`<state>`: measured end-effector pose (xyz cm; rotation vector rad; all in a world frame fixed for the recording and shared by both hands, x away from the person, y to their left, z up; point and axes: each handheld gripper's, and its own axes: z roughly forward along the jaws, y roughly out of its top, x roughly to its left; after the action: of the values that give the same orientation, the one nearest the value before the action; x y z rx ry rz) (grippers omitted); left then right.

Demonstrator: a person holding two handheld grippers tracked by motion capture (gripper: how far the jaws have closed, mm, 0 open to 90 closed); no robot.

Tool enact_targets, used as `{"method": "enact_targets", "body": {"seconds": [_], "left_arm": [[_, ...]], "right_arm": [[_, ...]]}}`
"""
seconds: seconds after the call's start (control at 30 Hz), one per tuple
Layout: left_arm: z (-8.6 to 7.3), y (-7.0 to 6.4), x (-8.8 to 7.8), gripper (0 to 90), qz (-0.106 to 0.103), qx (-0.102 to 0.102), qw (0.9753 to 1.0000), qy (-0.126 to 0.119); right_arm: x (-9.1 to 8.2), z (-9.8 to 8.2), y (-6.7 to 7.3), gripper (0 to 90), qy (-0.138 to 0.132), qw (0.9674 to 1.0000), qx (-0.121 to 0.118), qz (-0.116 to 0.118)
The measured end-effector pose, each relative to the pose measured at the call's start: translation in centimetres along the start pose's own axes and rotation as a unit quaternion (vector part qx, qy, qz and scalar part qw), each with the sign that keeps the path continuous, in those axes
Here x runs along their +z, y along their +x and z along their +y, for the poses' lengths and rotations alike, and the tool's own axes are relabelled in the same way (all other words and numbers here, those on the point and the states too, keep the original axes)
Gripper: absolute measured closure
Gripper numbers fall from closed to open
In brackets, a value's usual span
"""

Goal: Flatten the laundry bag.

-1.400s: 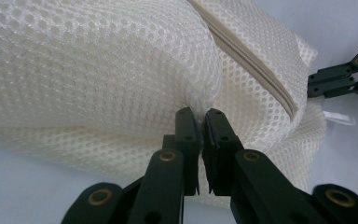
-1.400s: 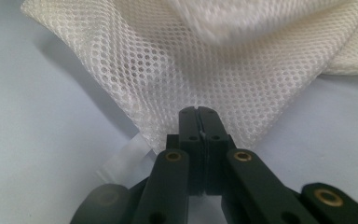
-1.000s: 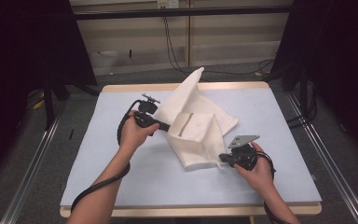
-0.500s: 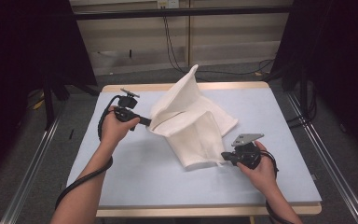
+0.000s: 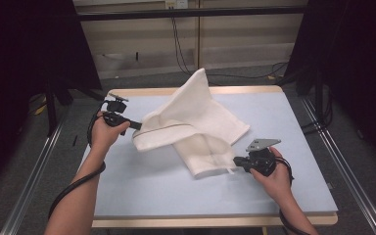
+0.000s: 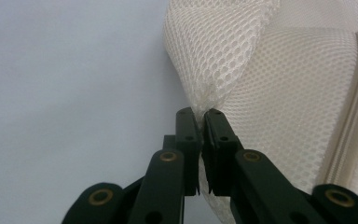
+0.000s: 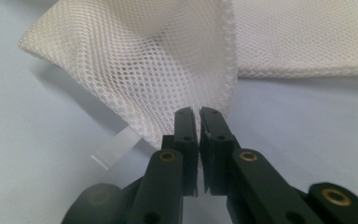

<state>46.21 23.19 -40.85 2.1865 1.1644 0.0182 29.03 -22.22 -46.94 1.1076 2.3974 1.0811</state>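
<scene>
Left gripper view: jaws clamp white mesh bag (image 6: pixel 270 70); right jaws pinch its corner.

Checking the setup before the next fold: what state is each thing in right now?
Mesh bag: crumpled, partly lifted off the table, one corner peaked upward.
Left tongs: shut on the mesh bag, fabric pinched between the jaws.
Right tongs: jaws nearly together at the bag's lower edge; they have just opened slightly, and a grip cannot be confirmed.
Label tab: lying flat on the table.
</scene>
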Motion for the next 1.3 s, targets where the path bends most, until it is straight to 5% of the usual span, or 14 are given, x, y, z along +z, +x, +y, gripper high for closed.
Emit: {"method": "enact_targets", "body": {"seconds": [0.3, 0.7, 0.87, 0.9, 0.97, 1.0, 1.13, 1.3], "left_arm": [[0.1, 0.9, 0.1, 85.8, 0.013, -0.006, 0.9998, -0.016], [-0.3, 1.6, 0.0, 86.5, 0.021, -0.012, 0.9996, -0.015], [-0.6, 1.9, -0.4, 87.0, 0.022, -0.023, 0.9992, -0.025], [-0.7, 2.1, -0.5, 87.0, 0.021, -0.011, 0.9996, -0.016], [-0.9, 1.9, -0.3, 85.7, 0.020, -0.022, 0.9993, -0.023], [-0.9, 1.8, -0.4, 82.2, 0.025, -0.031, 0.9988, -0.030], [-0.9, 1.4, -0.8, 44.1, 0.030, -0.032, 0.9976, -0.054], [-0.8, -0.4, -1.3, 25.4, 0.010, -0.019, 0.9976, -0.066]], "right_arm": [[-0.1, -0.1, -0.2, 59.3, -0.012, 0.9993, 0.030, -0.018], [0.8, 0.0, -0.2, 42.5, -0.016, 0.9983, 0.054, -0.018], [1.2, 0.4, 0.3, 70.4, -0.010, 0.9991, 0.040, 0.007], [1.2, 0.5, 0.5, 78.3, -0.007, 0.9995, 0.030, 0.009], [1.1, 0.8, 0.6, 81.9, -0.012, 0.9995, 0.026, 0.016], [1.0, 0.9, 0.7, 83.0, -0.015, 0.9996, 0.022, 0.013], [0.9, 0.8, 0.8, 84.8, -0.013, 0.9996, 0.020, 0.017], [0.9, 0.8, 0.7, 85.3, -0.016, 0.9995, 0.020, 0.020]]}}
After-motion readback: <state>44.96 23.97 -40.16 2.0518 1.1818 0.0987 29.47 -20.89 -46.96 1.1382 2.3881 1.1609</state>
